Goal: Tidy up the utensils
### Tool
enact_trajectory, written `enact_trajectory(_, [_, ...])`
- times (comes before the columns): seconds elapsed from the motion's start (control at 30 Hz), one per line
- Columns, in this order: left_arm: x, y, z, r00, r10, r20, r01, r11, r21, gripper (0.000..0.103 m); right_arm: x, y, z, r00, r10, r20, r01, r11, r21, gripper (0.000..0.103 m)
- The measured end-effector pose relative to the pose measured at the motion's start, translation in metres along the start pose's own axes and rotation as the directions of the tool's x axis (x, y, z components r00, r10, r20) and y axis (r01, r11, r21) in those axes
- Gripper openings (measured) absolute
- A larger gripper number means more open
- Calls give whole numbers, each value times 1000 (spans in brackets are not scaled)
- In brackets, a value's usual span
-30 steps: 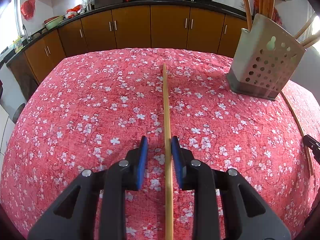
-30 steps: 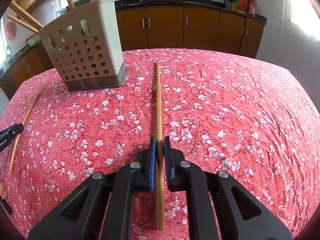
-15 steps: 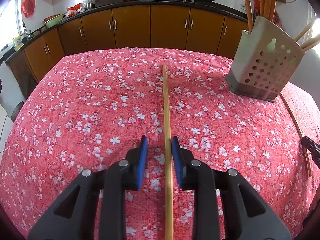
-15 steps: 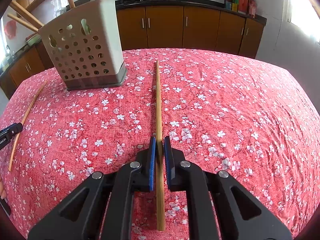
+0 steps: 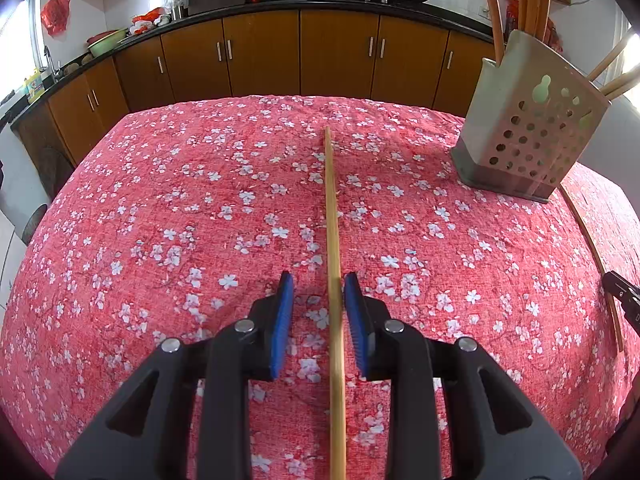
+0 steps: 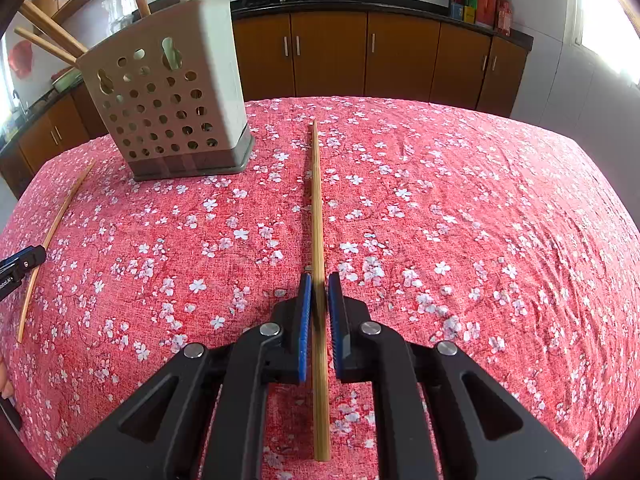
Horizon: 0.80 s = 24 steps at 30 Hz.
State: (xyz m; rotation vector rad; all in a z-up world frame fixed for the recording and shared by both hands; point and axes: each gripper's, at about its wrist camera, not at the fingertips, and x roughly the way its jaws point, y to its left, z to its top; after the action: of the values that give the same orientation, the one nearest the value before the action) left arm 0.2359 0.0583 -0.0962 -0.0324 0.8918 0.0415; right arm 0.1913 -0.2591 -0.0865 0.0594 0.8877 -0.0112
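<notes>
Pick-up step. Left hand-held gripper (image 5: 314,312) is spread wide around one chopstick (image 5: 332,232) at frame centre; right hand-held gripper (image 6: 319,312) is nearly closed on another chopstick (image 6: 317,216), contact uncertain. Closure, then transfer to the holder (image 6: 172,92) upper left, is called for.
</notes>
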Motion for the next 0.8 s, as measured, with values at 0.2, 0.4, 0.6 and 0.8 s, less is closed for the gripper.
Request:
enact_trajectory(0.2, [0,-1,0,1000,1,0,-1,1000,0,29,0,0,0,1000,0,0,0,1000,0,10])
enact_trajectory(0.4, [1,0,0,1000,0,-1,0,1000,4,30,0,0,0,1000,1,0,-1,1000,1,10])
enact_trajectory(0.6, [1,-1,0,1000,0,-1,0,1000,4,30,0,0,0,1000,1,0,-1,1000,1,10])
enact_trajectory(0.8, [1,-1,0,1000,0,-1,0,1000,4,30,0,-1,0,1000,1,0,-1,1000,1,10])
